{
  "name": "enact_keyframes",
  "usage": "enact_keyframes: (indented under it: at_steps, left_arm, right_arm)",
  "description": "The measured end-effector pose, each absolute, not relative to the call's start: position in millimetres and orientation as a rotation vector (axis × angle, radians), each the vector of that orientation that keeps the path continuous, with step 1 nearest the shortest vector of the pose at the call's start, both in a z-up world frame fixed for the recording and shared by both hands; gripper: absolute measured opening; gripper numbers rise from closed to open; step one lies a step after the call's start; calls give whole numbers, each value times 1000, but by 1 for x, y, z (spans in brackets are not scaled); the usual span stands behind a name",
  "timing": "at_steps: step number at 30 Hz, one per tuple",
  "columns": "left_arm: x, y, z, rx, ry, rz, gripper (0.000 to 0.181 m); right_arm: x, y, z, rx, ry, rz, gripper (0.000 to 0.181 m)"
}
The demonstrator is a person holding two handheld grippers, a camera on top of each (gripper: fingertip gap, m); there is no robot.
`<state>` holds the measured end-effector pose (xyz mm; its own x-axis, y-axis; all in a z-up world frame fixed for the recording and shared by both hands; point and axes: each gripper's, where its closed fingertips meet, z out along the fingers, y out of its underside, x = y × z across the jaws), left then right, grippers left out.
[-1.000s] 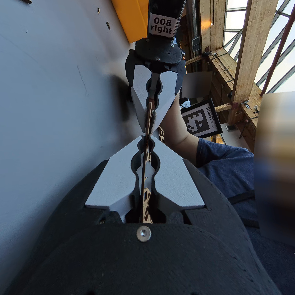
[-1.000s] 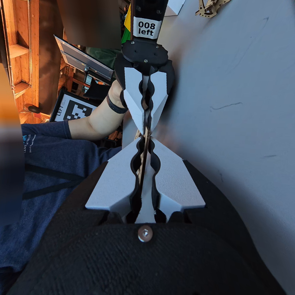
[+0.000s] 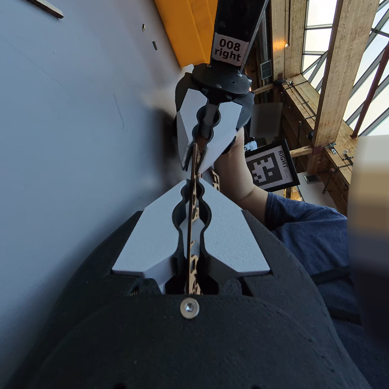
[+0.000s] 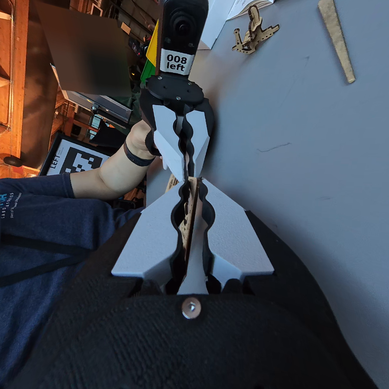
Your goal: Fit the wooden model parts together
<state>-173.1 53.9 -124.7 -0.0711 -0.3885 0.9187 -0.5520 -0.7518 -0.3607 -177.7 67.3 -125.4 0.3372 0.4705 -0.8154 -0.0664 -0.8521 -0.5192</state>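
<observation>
The pale grey bench fills one side of each wrist view, mostly bare, with wide open surface beside the two tools; its near edge runs just past the person's forearm. Above that bare surface the two tools meet tip to tip. The left hand-held gripper, black-bodied with pale grey fingers, is pressed together on a thin, flat, laser-cut wooden model part seen edge-on, which runs the whole length of its jaws and sticks out past the tips. The right hand-held gripper, of the same build, is pinching a second thin wooden cut-out sheet, also edge-on, lying along its right finger. In the left wrist view the right tool's fingertips sit around the protruding end of the wooden part, a narrow gap showing between them. Far off near the bench's back edge lie a long tapered wooden strip and a small, partly built wooden model, well apart from the tools.
</observation>
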Motion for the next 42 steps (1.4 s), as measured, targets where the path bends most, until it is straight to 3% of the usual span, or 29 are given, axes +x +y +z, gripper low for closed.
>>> enact_keyframes:
  at_steps: [42]
  left_arm:
    - [-175,55,-126,2055,-1039,1939,0]
  right_arm:
    - [-177,67,-129,-2158,-378,1475,10]
